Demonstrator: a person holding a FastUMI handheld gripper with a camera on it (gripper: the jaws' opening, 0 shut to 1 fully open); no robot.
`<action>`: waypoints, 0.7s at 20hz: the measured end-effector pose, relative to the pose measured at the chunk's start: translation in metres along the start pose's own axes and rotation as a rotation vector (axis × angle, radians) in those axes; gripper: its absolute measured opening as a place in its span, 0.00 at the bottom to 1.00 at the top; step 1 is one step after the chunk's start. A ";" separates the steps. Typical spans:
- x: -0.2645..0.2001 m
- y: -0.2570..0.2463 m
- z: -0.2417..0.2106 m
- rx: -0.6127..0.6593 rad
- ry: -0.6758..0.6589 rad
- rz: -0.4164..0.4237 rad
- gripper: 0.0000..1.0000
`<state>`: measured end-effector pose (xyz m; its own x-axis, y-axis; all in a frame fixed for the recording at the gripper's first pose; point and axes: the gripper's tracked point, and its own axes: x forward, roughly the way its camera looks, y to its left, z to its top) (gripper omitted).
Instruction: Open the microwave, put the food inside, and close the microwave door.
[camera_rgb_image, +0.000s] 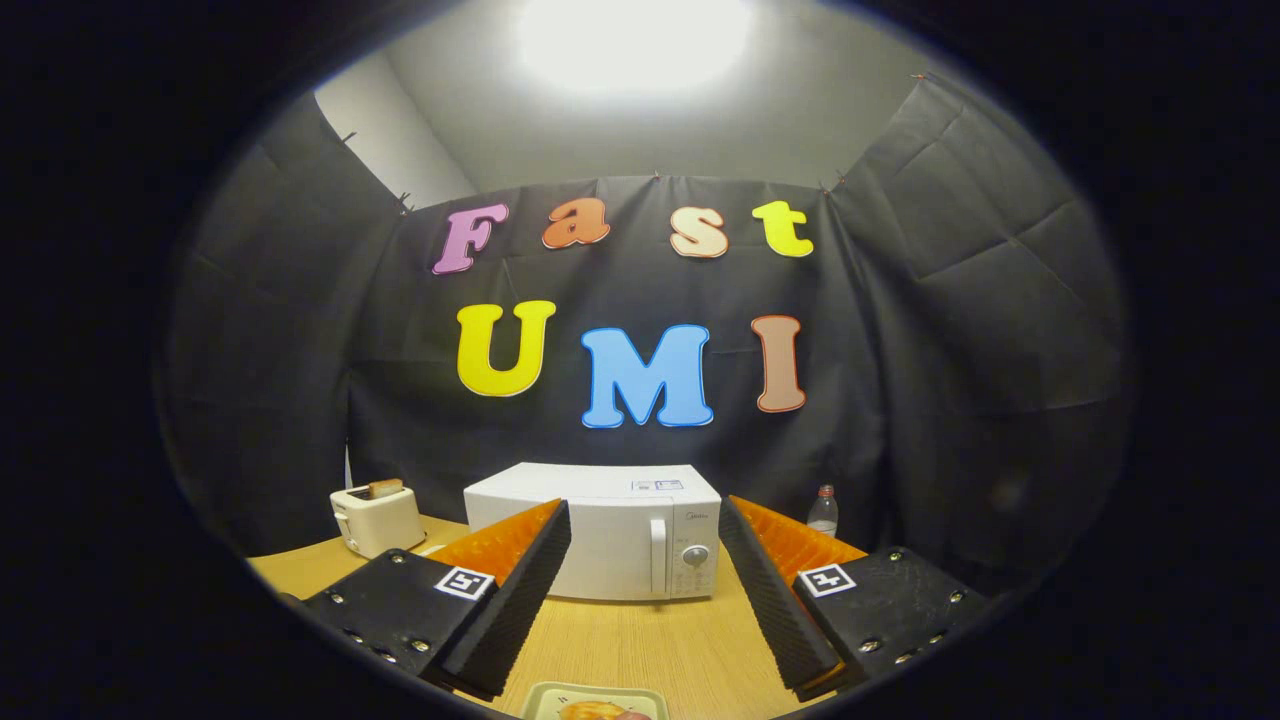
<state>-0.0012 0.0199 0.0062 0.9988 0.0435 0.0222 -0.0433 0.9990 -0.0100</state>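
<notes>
A white microwave (610, 535) stands on the wooden table (640, 645), beyond my fingers, its door shut. Its vertical handle (658, 555) and a round knob (696, 556) are on the right of its front. A pale plate (565, 695) with orange food (592, 711) lies on the table just below and between my fingers, mostly cut off. My gripper (640, 600) is open and wide apart, holding nothing, and hangs above the table some way in front of the microwave.
A white toaster (377, 518) with a slice of bread in it stands left of the microwave. A clear plastic bottle (822, 511) stands right of the microwave, near the cloth wall. Bare table lies between my fingers and the microwave.
</notes>
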 end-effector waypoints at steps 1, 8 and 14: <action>0.000 0.002 0.002 -0.003 -0.011 -0.003 0.95; 0.006 0.007 -0.007 0.008 0.022 -0.014 0.95; 0.038 -0.006 -0.015 -0.010 0.018 -0.031 0.95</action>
<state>0.0375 0.0159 -0.0082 0.9999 0.0121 0.0045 -0.0120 0.9997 -0.0195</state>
